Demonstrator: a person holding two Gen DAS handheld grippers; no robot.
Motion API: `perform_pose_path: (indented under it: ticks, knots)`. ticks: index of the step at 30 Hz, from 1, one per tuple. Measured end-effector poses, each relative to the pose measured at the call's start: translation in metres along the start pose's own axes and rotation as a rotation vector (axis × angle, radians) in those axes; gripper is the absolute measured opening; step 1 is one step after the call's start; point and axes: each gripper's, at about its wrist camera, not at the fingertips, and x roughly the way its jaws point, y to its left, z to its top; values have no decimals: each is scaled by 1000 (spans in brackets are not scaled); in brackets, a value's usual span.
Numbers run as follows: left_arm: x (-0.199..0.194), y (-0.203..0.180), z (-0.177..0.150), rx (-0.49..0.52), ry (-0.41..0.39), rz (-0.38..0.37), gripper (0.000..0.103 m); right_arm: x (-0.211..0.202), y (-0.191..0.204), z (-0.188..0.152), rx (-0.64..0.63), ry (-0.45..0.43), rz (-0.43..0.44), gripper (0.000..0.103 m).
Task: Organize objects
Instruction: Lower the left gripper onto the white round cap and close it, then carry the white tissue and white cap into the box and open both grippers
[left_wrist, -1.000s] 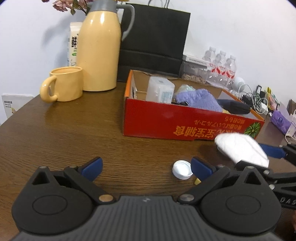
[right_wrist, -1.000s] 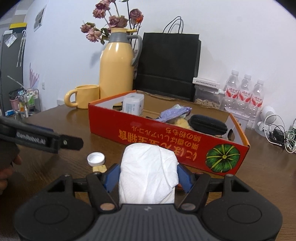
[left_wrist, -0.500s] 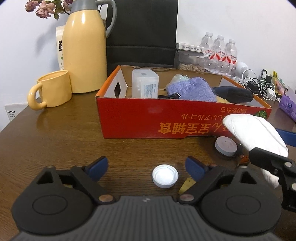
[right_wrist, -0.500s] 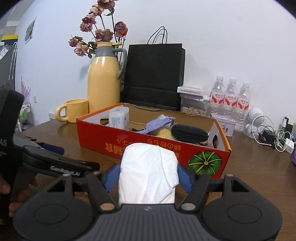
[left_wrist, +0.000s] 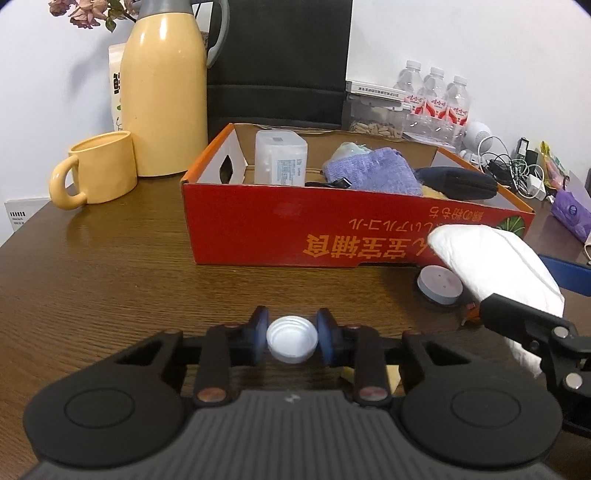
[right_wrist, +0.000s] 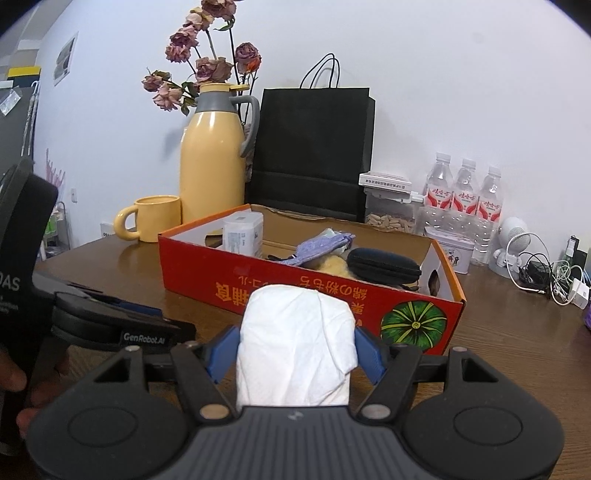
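left gripper (left_wrist: 291, 339) low over the table (left_wrist: 110, 288), jaws closing on a white cap (left_wrist: 291, 340) sitting open side up; blue pads (left_wrist: 325, 338) sit at both sides of it, look like they're touching, hard to be sure from this angle. right gripper (right_wrist: 295, 350) clamped on a folded white pad (right_wrist: 295, 343), held above the table just in front of the red box (right_wrist: 295, 291). in the left view that pad (left_wrist: 491, 266) overlaps the box's front right corner, and a grey-blue disc (left_wrist: 439, 284) lies on the table just under it. box holds a white container (left_wrist: 280, 162), purple cloth (left_wrist: 373, 175), black case (left_wrist: 458, 182). yellow mug (left_wrist: 99, 170) and jug (left_wrist: 166, 92) stand left of the box, black bag (left_wrist: 280, 62) behind it.
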Motion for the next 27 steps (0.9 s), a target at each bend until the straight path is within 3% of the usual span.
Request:
perform_pose_path:
  ticks: [15,27]
  knots:
    - [-26,0,7,-40,-96,-24,30,-4,0,1,4,-20,2,68]
    - [-45,-22,67,-9,-247,-101,30,-2,-22,45,16,-92,-52,68]
